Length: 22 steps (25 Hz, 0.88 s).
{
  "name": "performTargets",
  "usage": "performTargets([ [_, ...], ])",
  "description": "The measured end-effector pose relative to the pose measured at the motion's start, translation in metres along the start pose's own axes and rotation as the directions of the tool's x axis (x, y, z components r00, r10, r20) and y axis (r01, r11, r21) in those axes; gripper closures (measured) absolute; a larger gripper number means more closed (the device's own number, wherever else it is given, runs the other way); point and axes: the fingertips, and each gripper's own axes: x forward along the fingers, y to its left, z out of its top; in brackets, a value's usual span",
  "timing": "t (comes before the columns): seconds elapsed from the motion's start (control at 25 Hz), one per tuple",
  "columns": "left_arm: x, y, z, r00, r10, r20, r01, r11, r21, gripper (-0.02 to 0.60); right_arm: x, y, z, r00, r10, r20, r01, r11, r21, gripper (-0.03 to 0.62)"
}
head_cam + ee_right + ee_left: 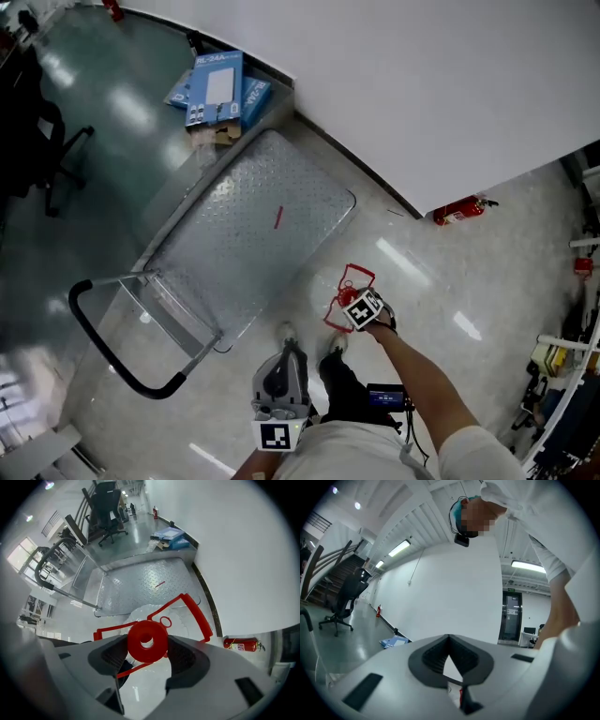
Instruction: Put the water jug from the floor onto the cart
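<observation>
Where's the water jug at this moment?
In the head view the water jug sits right of centre, beside the right edge of the cart, with its red cap between the jaws of the right gripper.

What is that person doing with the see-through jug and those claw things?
A person holds a claw in each hand. The right claw is closed around the red cap of the clear water jug, which is down by the person's feet, beside the flat metal cart. The jug is not on the cart yet, and I cannot tell whether it has left the floor. The left claw is shut with nothing in it and points at the white wall.
</observation>
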Motion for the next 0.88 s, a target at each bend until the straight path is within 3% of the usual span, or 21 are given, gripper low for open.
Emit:
performTargets([
  [0.36,-0.019,0.002,0.036,0.994,0.016,0.109,-0.021,0.999,0.043,0.578,-0.076,-0.023,0.075,0.996,-0.038,0.084,0.045,0.996,-0.083,0.321],
  [0.56,-0.019,0.004,0.048,0.996,-0.021,0.086,0.018,0.999,0.044,0.578,-0.087,-0.032,0.123,0.993,-0.056,0.1,0.068,0.991,-0.115,0.322],
  [0.88,-0.01,0.022,0.055,0.996,-0.014,0.088,0.007,0.997,0.08,0.578,-0.088,-0.055,0.202,0.99,-0.031,0.141,0.045,0.994,-0.1,0.322],
])
